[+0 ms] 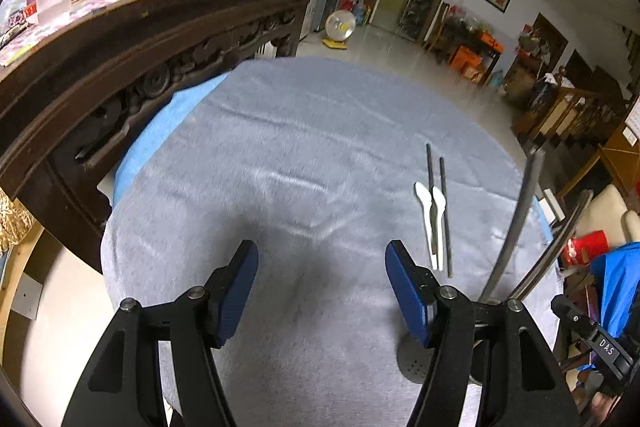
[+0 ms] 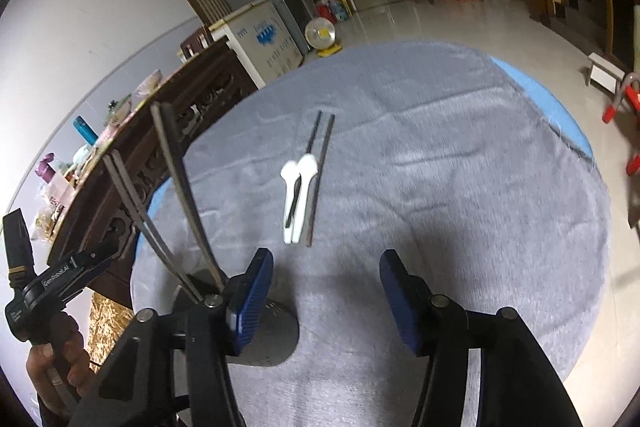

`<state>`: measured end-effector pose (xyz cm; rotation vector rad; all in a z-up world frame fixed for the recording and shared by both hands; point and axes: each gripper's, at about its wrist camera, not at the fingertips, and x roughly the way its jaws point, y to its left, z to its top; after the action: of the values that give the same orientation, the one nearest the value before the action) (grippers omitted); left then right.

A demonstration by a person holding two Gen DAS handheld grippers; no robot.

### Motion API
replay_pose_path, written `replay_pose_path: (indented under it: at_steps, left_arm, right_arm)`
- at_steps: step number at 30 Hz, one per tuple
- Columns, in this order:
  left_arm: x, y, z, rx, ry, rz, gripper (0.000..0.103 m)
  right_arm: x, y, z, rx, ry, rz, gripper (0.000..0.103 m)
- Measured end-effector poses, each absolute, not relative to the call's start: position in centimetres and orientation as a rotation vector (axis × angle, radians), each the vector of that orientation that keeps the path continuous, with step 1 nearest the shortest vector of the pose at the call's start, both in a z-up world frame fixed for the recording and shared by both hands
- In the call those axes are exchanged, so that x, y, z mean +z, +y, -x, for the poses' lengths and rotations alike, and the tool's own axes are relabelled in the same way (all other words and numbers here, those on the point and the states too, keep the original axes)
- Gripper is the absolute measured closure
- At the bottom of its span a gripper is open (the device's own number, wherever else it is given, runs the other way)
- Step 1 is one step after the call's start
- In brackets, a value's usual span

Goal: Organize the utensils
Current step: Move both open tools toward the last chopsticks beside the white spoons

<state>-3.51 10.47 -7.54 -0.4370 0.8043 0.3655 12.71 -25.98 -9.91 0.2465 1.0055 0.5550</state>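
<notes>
Two white spoons (image 1: 431,223) (image 2: 298,191) and a pair of dark chopsticks (image 1: 444,211) (image 2: 320,163) lie side by side on the grey cloth (image 1: 300,155). My left gripper (image 1: 322,267) is open over bare cloth, with the utensils ahead and to its right. My right gripper (image 2: 326,267) is open too, and the utensils lie just ahead of its left finger. A grey utensil holder (image 2: 272,335) (image 1: 414,367) stands between the two grippers, partly hidden by fingers. Long grey chopsticks (image 2: 176,195) (image 1: 516,227) lean out of it.
A dark carved wooden sideboard (image 1: 120,75) runs along the table's left side and carries bottles and a lidded bowl. A blue cloth (image 2: 552,107) shows under the grey one at the table's edges. A hand (image 2: 60,359) holds the left gripper's handle. Beyond are a tiled floor, a fan and a freezer.
</notes>
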Motion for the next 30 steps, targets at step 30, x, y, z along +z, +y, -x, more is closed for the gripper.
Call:
replay_pose_path:
  at_steps: [30]
  left_arm:
    - [-14.3,11.1,0.6,0.387,0.980,0.416,0.036]
  right_arm:
    - [-15.7,-24.8,-14.6,0.503,1.164,-0.189,0.040]
